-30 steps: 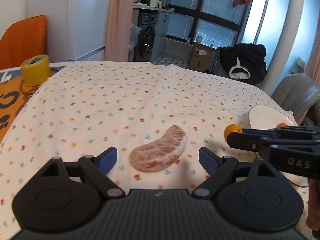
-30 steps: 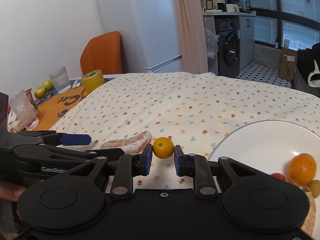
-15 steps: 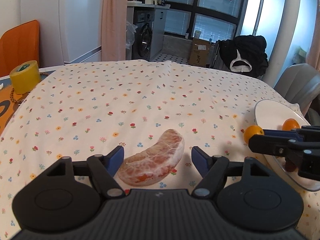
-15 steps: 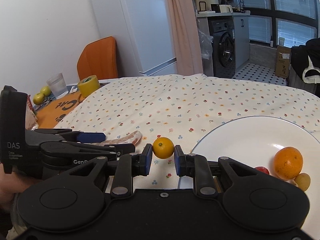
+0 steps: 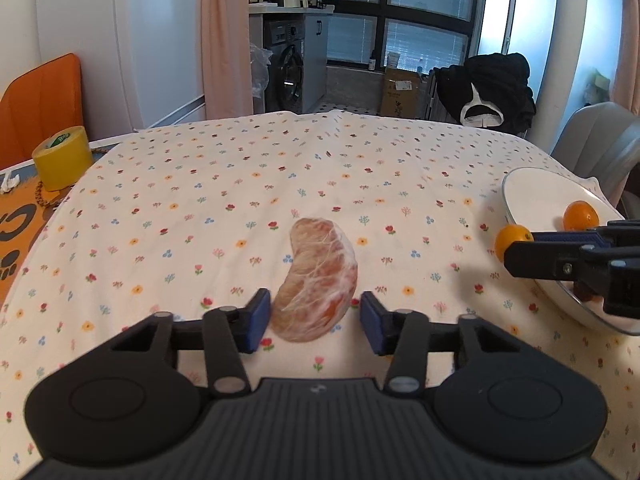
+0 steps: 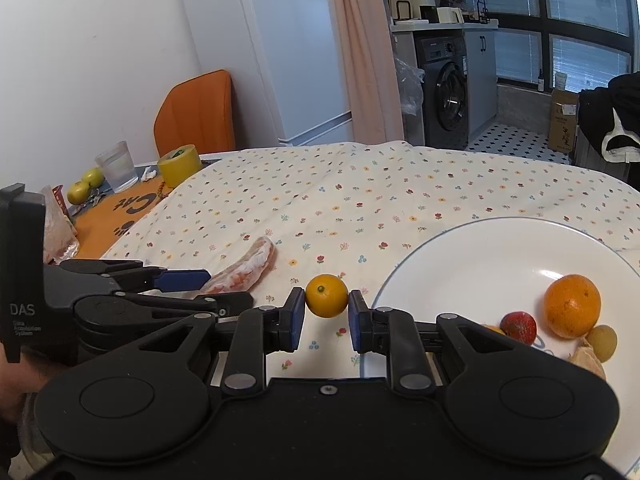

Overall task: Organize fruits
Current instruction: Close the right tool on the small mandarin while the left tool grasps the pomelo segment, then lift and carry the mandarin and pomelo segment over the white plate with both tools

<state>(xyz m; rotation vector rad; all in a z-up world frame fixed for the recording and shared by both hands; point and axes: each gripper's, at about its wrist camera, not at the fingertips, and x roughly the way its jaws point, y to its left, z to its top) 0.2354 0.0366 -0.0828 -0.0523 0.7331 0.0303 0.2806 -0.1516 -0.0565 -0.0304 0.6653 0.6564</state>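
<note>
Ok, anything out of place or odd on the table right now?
One thing: the peeled citrus segment lies bare on the floral tablecloth, apart from the plate that holds the other fruit. The open left gripper straddles it. The right gripper holds a small orange just short of the plate's rim. Nothing looks spilled.

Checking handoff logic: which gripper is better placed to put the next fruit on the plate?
Right. The right gripper is shut on the small orange fruit, just beside the plate rim. The left gripper is open around the peeled citrus segment, which lies on the tablecloth, farther from the plate.
</note>
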